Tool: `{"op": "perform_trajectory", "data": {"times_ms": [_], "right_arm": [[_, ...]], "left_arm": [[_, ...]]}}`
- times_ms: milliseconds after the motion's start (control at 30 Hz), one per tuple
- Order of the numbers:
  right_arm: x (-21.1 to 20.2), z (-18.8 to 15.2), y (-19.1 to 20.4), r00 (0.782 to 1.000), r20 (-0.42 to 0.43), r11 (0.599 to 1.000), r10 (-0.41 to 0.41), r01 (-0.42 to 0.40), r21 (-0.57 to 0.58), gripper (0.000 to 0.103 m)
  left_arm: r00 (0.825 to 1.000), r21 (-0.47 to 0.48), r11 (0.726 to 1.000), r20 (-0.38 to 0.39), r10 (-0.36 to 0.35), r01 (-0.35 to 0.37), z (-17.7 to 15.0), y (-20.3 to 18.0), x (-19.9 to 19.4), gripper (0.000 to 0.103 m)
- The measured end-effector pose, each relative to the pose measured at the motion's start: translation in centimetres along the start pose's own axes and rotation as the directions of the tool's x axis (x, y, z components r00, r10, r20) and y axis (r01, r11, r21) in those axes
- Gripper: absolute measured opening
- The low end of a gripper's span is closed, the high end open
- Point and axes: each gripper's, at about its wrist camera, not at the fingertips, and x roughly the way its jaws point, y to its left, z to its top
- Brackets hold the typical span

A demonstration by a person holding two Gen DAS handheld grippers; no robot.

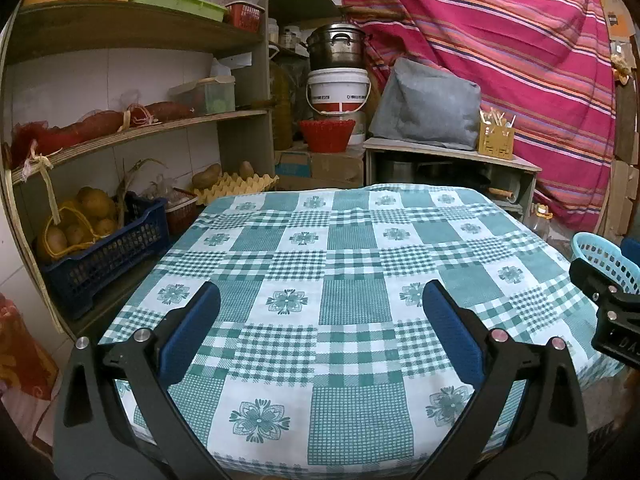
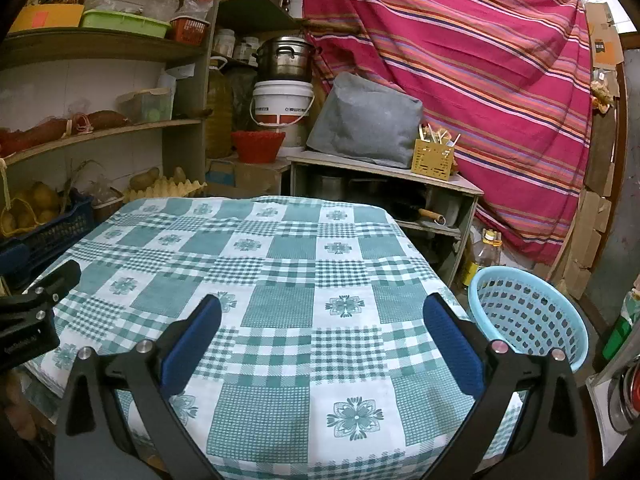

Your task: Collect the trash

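Light-blue perforated basket (image 2: 528,320), upright on the floor, mouth up, just beside the right edge of the worktop (image 1: 320,240). Only its rim and part of the wall showing in the left wrist view, at the far right. Inside too poorly seen to tell what lies there.

Worktop draped in a green-and-white checked cloth with flower squares, lying flat, hanging over the edges.

Left tool (image 1: 322,288) above the near part of the cloth, blue pads spread wide, nothing between them. Right tool (image 2: 323,300) likewise wide, gripping nothing, above the near right part of the cloth, with the basket just past its right finger. Both side by side, each catching the other's black frame at the edge of its own view.

Beyond the far edge, a low wooden cabinet (image 1: 452,156) carrying a grey padded cover (image 1: 428,108) and, beside it, a yellow holder (image 1: 496,142) full of utensils. Left of that, a red bowl (image 1: 327,134) in front of a white bucket (image 1: 338,90), with a steel pot (image 1: 336,46) stacked on top. Pink striped cloth (image 1: 500,40) hung across the back and right.

Along the left, wooden shelves (image 1: 140,128). At their foot, a dark blue crate (image 1: 112,252) with potatoes and a yellow egg tray (image 1: 236,186). Between cabinet and basket, a plastic bottle (image 2: 488,248) on the floor.
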Motion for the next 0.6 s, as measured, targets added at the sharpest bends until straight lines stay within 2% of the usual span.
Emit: {"op": "perform_trajectory", "data": {"times_ms": [600], "right_arm": [[0.01,0.01,-0.23,1.000,0.000,1.000,0.000,0.000,0.000,0.099]], "left_arm": [[1.000,-0.006,1.000,0.004,-0.013,0.013,0.17,-0.29,-0.34,0.098]]}}
